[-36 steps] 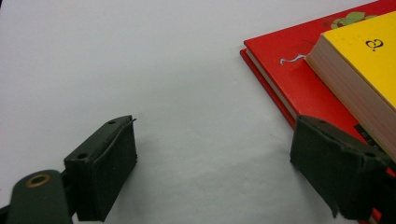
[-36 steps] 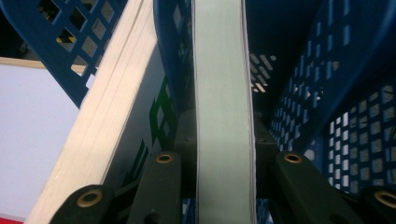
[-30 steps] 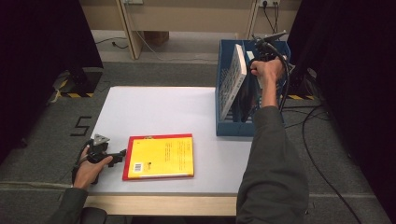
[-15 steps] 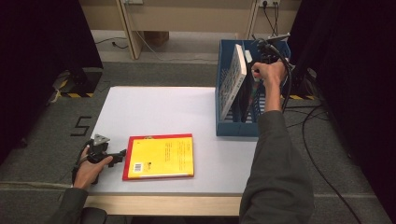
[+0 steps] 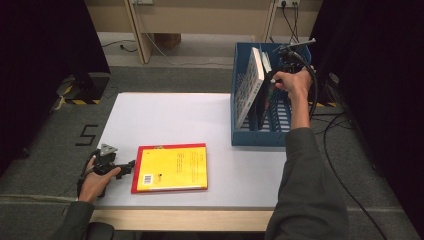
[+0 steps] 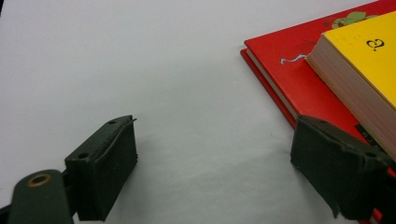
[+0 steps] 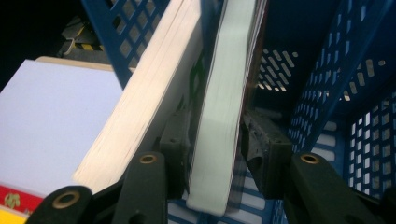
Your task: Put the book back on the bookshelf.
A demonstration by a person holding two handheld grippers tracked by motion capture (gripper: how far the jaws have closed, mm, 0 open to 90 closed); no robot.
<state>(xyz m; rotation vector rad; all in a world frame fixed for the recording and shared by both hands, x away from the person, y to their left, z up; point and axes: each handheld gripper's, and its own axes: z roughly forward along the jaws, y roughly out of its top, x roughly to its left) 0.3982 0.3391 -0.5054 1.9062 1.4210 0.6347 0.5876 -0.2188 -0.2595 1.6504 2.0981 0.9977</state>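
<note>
A thick yellow book (image 6: pixel 369 70) lies on a red hardback (image 6: pixel 299 79) at the table's front; they show as a yellow and red stack (image 5: pixel 172 167) in the high view. My left gripper (image 5: pixel 131 167) rests on the table just left of it, open, with bare table between its jaws (image 6: pixel 215 163). Inside the blue crate (image 5: pixel 257 137) a white book (image 5: pixel 248 85) leans left. Beside it stands a thinner book with pale page edges (image 7: pixel 219 121). My right gripper (image 7: pixel 215 135) straddles that thinner book; its jaws have just been opening and the pads no longer squeeze it.
The crate stands at the table's right edge, with perforated blue walls (image 7: pixel 327 93) close on the right gripper's far side. Cables (image 5: pixel 345 125) trail on the floor right of the table. Bare white tabletop (image 5: pixel 170 120) stretches between the stack and the crate.
The right hand has drifted slightly to the right at the crate's top. The left hand and the book stack have stayed still.
</note>
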